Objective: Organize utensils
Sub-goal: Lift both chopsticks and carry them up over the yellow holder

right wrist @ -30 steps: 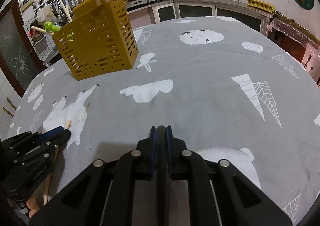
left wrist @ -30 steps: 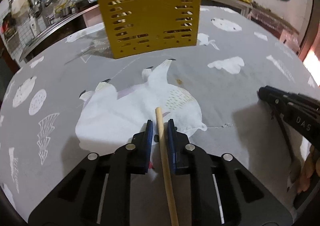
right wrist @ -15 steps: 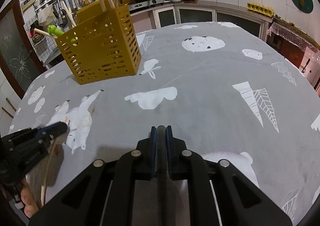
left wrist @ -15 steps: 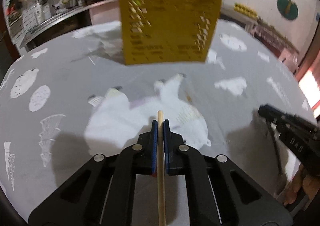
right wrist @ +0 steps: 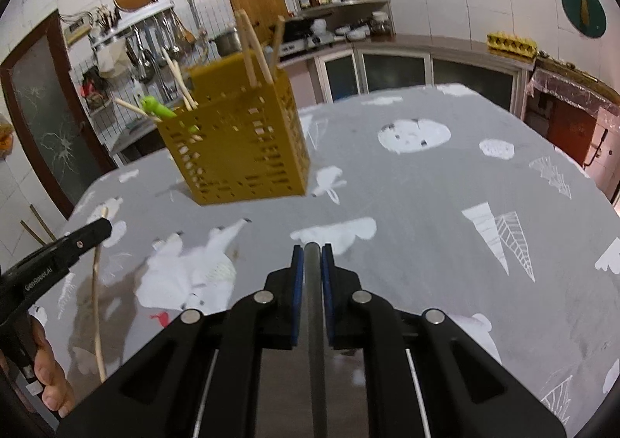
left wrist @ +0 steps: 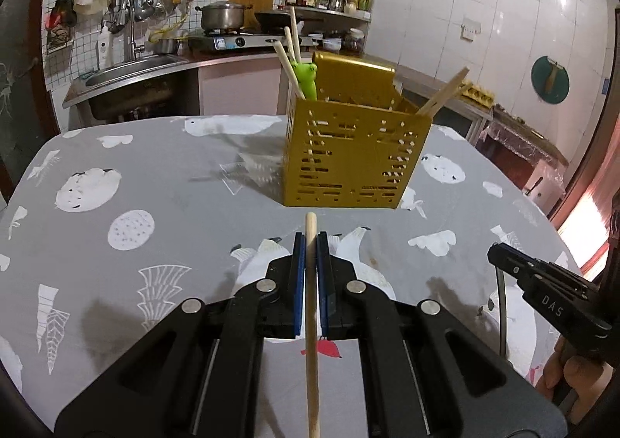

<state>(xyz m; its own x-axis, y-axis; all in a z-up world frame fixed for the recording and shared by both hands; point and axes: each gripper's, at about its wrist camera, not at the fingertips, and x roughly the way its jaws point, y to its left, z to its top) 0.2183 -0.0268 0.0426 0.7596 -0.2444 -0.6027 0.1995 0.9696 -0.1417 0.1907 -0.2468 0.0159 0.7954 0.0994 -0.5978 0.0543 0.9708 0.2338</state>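
The left gripper (left wrist: 309, 240) pinches a wooden chopstick (left wrist: 311, 322) between its blue pads, the stick running lengthwise along the gripper's own line: its blunt tip pokes out just past the fingertips and its tail trails back toward the camera, clear of the grey printed tablecloth (left wrist: 155, 174). The right gripper (right wrist: 309, 252) is likewise pressed together on a slim grey metal handle (right wrist: 316, 341) that lies along its fingers; what utensil the handle belongs to cannot be told, since the working end is hidden. Straight ahead of the chopstick's tip, and near it in the left wrist view, stands the yellow perforated holder (left wrist: 348, 151), upright on the cloth; from the right gripper it sits further off and to the left, so the left hand looks the better placed to load first. Because the stick points forward and slightly down at the holder's wall rather than at its open top, the coming move likely calls for lifting and tipping it toward upright. Inside the holder already stand several wooden chopsticks (left wrist: 292, 50) and a green frog-shaped utensil (left wrist: 306, 78), leaning against the rims.
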